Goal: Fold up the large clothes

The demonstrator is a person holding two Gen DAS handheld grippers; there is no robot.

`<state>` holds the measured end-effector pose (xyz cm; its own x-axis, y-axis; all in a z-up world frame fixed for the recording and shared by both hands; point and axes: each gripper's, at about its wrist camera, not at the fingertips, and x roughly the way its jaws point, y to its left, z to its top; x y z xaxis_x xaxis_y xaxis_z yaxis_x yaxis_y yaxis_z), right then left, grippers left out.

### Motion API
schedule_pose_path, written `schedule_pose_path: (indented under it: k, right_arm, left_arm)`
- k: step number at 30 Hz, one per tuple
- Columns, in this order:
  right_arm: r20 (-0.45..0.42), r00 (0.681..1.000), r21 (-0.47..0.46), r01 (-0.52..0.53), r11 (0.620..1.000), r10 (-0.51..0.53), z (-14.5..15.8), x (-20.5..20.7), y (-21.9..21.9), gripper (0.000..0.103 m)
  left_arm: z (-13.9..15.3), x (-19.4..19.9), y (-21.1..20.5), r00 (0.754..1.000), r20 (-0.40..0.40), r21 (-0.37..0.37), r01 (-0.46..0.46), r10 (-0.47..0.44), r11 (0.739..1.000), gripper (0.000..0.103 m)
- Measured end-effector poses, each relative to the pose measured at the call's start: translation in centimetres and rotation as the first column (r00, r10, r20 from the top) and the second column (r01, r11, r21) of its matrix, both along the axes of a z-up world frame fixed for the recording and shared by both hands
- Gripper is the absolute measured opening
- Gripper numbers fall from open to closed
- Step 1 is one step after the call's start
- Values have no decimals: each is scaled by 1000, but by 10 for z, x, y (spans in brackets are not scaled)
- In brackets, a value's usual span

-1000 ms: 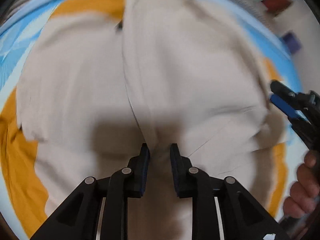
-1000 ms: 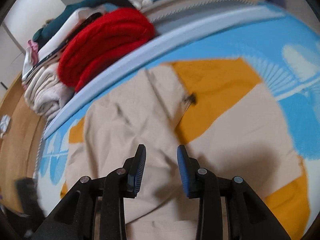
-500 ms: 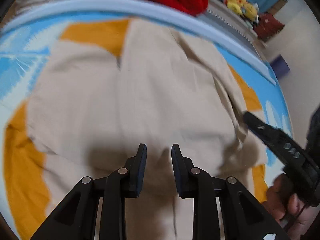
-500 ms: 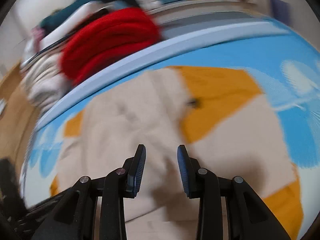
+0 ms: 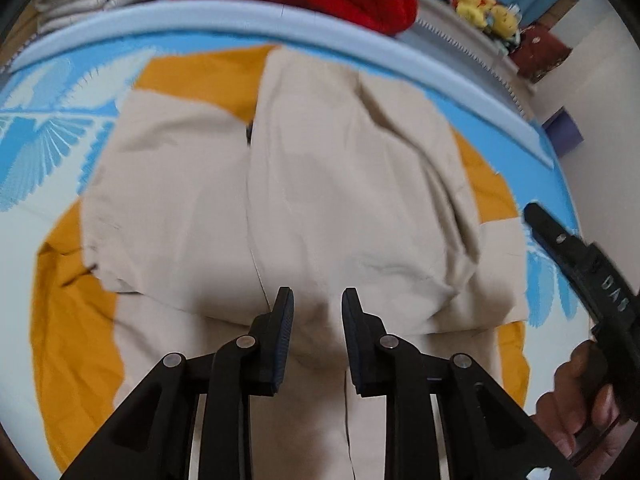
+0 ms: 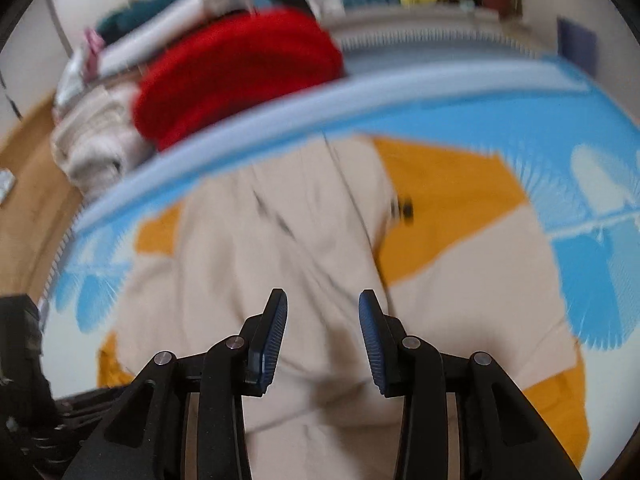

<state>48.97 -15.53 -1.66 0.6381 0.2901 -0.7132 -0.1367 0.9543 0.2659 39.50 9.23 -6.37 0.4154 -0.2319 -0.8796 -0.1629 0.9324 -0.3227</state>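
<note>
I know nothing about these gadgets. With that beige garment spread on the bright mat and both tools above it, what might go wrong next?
1. The beige fabric garment has creases along its right side; folding now may press them in.
2. Neither the left gripper nor the right gripper holds any cloth, and the right one's fingers have just been opening, so the next pinch could catch too few layers.
3. The red knitted pile sits just past the mat's edge; a swung flap might snag it.

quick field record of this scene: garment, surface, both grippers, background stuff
garment: beige trousers, spread flat, partly folded
surface: blue, orange and white patterned mat
left hand-held gripper: open, nothing between pads, above the trousers
right hand-held gripper: open, jaws have just been opening, nothing between them
background: red knit on a pile of folded clothes; yellow soft toys
</note>
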Motion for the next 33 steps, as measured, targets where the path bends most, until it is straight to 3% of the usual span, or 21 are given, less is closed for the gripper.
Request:
schedule_pose_path:
  k: [6,11,13,14,15,18,22,26,28,30,33]
  right_arm:
    - [146,989,23,32,999,-35,60,-31,-3,39]
    - [233,972,-14,16,1000,-12,103,-76,-17,38]
    - [270,963,-17,1,1000,3,118,-98,-26,29]
    - [286,958,-17,-7,1000,12,128,-110,-32,16]
    - [302,953,-17,-12,1000,17,138,-123,-40,12]
    - [354,935,-13,13,1000,-7,163,-162,-66,12]
    - [356,933,27,47,999,-53,185,-224,-116,12]
    - [245,968,-35,67,997,-57,154,-279,-164,15]
    - [148,985,-37,95,995,-89,120,-298,-189,16]
    - [59,990,-63,131,989,-127,77,-315,-208,17]
    - [-159,976,-91,138,986,-151,21,-318,-223,17]
  left_arm:
    - [51,-11,-3,990,135,47,45,-51,998,20]
    - [86,-49,35,977,206,35,40,-46,999,20]
    - [100,-67,45,970,236,54,43,-55,998,13]
    - [106,-80,53,965,255,67,46,-62,997,12]
    - [112,-94,62,960,271,77,46,-65,996,11]
    - [116,-133,90,965,259,95,10,-34,995,9]
    - [101,-200,130,982,185,54,-40,29,998,9]
    - [49,-269,155,990,109,98,-97,86,990,9]
    - [18,-280,167,986,-56,108,-150,157,983,5]
    - [6,-286,176,980,-92,42,-171,174,984,5]
    - [-13,-286,175,981,-143,83,-121,132,989,5]
